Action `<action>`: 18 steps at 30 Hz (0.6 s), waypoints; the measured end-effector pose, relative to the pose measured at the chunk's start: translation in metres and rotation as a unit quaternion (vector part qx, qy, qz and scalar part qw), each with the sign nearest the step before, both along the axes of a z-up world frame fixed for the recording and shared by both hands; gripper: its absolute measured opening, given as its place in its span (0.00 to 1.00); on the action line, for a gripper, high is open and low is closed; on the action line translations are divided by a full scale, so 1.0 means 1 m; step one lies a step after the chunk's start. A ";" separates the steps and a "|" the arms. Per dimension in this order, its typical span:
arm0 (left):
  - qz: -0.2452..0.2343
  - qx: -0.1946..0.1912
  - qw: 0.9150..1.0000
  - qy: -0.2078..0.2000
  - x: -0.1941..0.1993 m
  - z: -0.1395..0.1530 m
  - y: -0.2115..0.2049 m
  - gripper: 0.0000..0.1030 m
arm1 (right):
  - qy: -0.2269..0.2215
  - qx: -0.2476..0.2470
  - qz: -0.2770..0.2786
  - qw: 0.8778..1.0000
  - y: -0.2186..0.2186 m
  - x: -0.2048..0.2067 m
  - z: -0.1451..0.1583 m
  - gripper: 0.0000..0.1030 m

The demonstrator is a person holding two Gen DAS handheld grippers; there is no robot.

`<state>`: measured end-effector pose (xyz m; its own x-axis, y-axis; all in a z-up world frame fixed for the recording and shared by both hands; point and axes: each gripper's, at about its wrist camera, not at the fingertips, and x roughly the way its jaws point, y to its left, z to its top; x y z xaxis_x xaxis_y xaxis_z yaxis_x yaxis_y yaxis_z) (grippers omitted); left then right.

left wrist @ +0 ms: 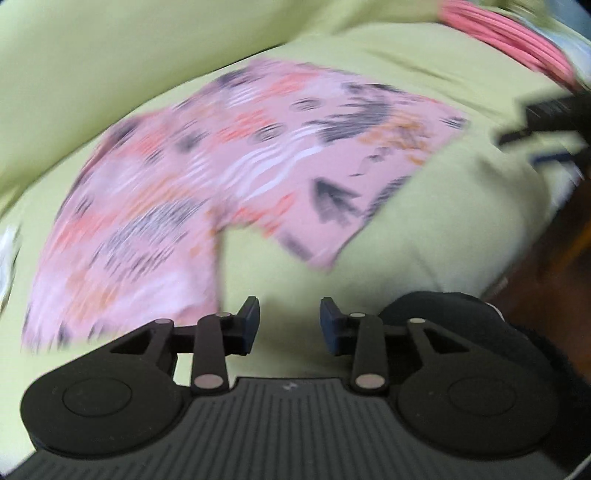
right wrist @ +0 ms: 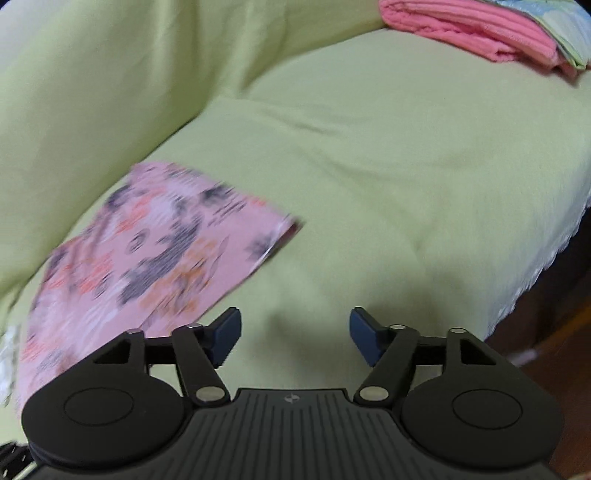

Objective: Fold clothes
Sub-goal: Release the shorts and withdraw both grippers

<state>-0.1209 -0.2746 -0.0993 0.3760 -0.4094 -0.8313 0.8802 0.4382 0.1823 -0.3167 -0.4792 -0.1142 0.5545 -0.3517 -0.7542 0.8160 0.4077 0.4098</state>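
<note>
The garment [left wrist: 221,177] is pink cloth printed with dark grey, coral and white marks. It lies flat, spread on a light green cover [left wrist: 424,229], with one edge folded over along the near side. In the right wrist view its corner [right wrist: 288,229] shows doubled layers. Motion blur hides finer detail.

A home living room: a sofa [right wrist: 332,155] under a green cover, folded laundry [right wrist: 476,29] stacked on it
</note>
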 end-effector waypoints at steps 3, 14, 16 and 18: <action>0.057 -0.001 0.998 -0.007 0.003 0.016 0.020 0.37 | -0.004 -0.017 0.033 0.999 0.030 -0.001 0.018 0.73; 0.152 -0.049 0.986 -0.041 -0.014 0.081 0.098 0.61 | -0.037 -0.157 0.121 0.979 0.118 -0.001 0.102 0.94; 0.158 -0.058 0.985 -0.043 -0.020 0.089 0.108 0.63 | -0.048 -0.160 0.134 0.977 0.128 -0.004 0.110 0.95; 0.166 -0.068 0.983 -0.039 -0.024 0.094 0.118 0.64 | -0.055 -0.166 0.143 0.974 0.139 -0.007 0.117 0.97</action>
<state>-0.1450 -0.1571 -0.0056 0.5675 -0.3594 -0.7408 0.6709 0.7234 0.1629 -0.3242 -0.3407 0.0029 0.7359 -0.3865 -0.5560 0.6091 0.7366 0.2942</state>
